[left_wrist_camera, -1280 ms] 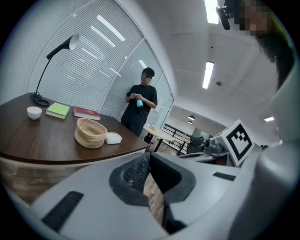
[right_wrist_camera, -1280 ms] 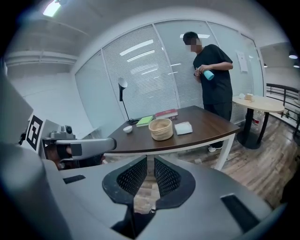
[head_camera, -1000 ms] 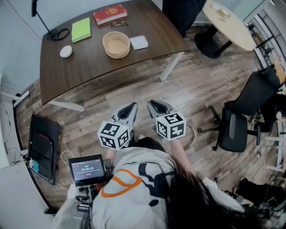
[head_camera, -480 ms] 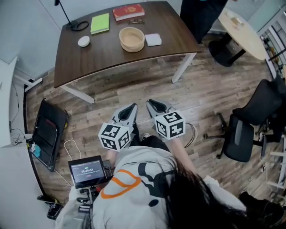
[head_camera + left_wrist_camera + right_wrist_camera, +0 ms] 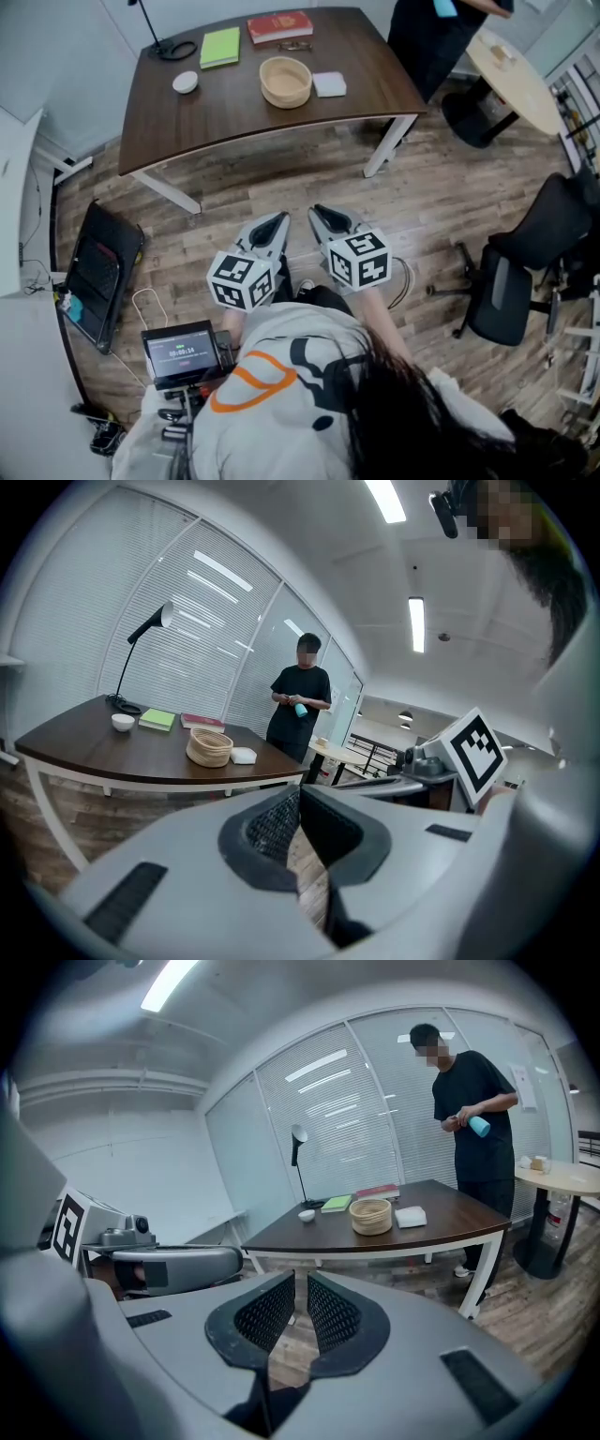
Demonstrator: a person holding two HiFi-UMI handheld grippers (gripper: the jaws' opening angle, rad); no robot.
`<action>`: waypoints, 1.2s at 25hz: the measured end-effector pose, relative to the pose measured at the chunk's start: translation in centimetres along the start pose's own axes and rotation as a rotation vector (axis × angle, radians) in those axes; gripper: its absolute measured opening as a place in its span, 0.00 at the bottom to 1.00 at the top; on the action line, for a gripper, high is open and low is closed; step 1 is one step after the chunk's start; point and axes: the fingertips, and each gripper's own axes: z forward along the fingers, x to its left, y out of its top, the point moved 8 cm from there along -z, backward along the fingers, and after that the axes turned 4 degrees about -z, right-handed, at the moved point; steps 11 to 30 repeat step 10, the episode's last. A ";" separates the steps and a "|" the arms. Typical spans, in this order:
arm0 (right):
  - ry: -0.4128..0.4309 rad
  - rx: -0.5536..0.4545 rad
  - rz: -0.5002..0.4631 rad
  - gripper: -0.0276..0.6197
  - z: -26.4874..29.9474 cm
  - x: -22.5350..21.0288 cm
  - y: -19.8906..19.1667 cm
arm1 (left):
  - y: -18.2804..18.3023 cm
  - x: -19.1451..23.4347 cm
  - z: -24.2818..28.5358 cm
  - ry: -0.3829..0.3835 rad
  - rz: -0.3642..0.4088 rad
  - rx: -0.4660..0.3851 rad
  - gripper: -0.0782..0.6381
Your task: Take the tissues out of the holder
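Hovering well short of the dark wooden tabletop (image 5: 234,117): left gripper (image 5: 277,221) pressed together, right gripper (image 5: 321,214) slightly parted, both empty. On it, round woven holder (image 5: 286,81), white tissue pack (image 5: 329,84) just beside.

Here's the dark brown wooden table (image 5: 234,117) on white legs, standing on the wood-plank floor (image 5: 281,192). Along its far edge there's a black desk lamp base (image 5: 172,47) at the left corner, a lime-green notebook (image 5: 220,47), then a red hardcover book (image 5: 280,25) with a pair of glasses (image 5: 295,45) just beside it. Nearer in sit a small white bowl (image 5: 186,82), a round woven basket (image 5: 286,81) and, just beside that, a white square tissue pack (image 5: 329,84).
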 end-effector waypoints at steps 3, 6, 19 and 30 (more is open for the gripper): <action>-0.005 0.011 0.004 0.12 1.7 -1.0 -0.4 | -0.5 1.4 1.5 -0.008 -0.007 0.013 0.11; -0.007 0.012 0.008 0.12 1.6 -1.4 -0.3 | -0.4 1.3 1.9 -0.011 -0.006 0.017 0.11; -0.012 0.009 0.008 0.12 1.6 -2.1 0.3 | 0.2 1.4 2.6 -0.010 -0.002 0.014 0.11; -0.012 0.009 0.008 0.12 1.6 -2.1 0.3 | 0.2 1.4 2.6 -0.010 -0.002 0.014 0.11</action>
